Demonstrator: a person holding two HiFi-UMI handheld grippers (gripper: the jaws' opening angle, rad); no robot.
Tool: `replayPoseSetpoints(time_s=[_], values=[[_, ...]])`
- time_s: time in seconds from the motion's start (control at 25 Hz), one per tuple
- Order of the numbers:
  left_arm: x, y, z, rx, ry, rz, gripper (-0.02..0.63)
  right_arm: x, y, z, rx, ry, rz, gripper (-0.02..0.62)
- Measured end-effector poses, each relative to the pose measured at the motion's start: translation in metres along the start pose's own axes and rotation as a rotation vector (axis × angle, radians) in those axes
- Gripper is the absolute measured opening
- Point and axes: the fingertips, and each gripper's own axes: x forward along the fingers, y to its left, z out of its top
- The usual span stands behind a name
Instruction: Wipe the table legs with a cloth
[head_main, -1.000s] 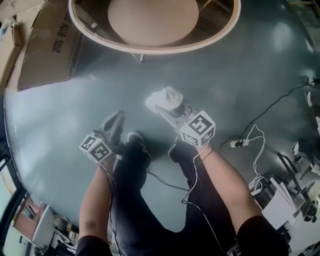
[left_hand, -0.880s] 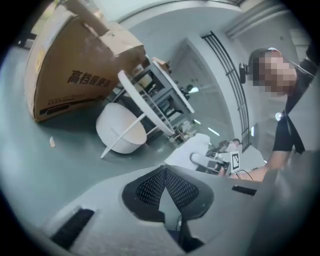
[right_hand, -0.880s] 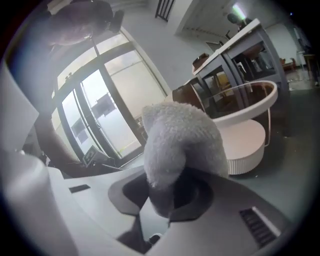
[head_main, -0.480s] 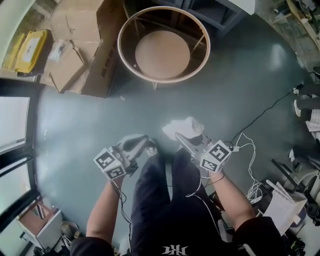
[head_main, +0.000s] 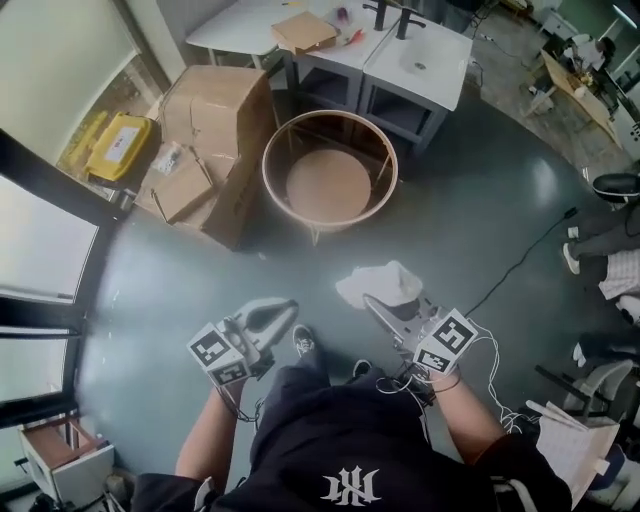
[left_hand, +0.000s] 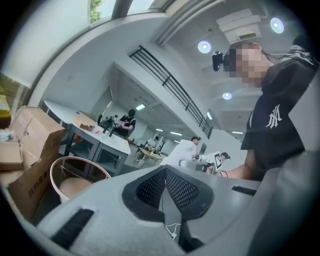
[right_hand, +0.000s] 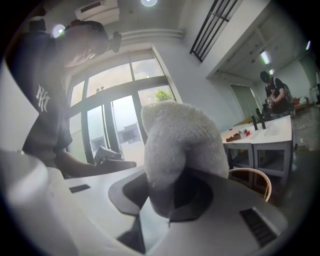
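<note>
A round wooden table (head_main: 273, 150) with a raised rim stands on the grey floor ahead of me; one thin leg (head_main: 314, 236) shows under its near edge. Its rim also appears in the left gripper view (left_hand: 56, 168) and the right gripper view (right_hand: 261, 178). My right gripper (head_main: 377, 302) is shut on a white fluffy cloth (head_main: 381, 282), which bulges above the jaws (right_hand: 182, 145). My left gripper (head_main: 283, 307) is shut with nothing in it, pads together (left_hand: 164, 181). Both grippers hang in front of my body, well short of the table.
Cardboard boxes (head_main: 213, 150) stand left of the table, with a yellow case (head_main: 117, 145) by the window. White desks (head_main: 385, 50) stand behind the table. A black cable (head_main: 522, 252) runs over the floor at the right. My shoes (head_main: 303, 342) are below.
The head view has risen and pulled back: the table now looks smaller and farther, with boxes and desks in view. Both grippers keep their hold and spacing.
</note>
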Motion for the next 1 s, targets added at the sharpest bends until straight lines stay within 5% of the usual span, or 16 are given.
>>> replayPoseSetpoints(time_s=[0.28,0.52,1.0], values=[[0.018,-0.122,-0.01,0.065,-0.02,0.057,0.005,-0.114,0.06,0.047,-0.023,-0.116,0.104,0.08],[0.058,-0.227,-0.02,0.183,-0.006,-0.021,0.005,-0.2,0.102,0.036,-0.041,-0.135,0.152,0.08],[0.073,-0.294,-0.013,0.228,-0.027,0.045,0.008,-0.263,0.121,0.02,-0.027,-0.209,0.187,0.08]])
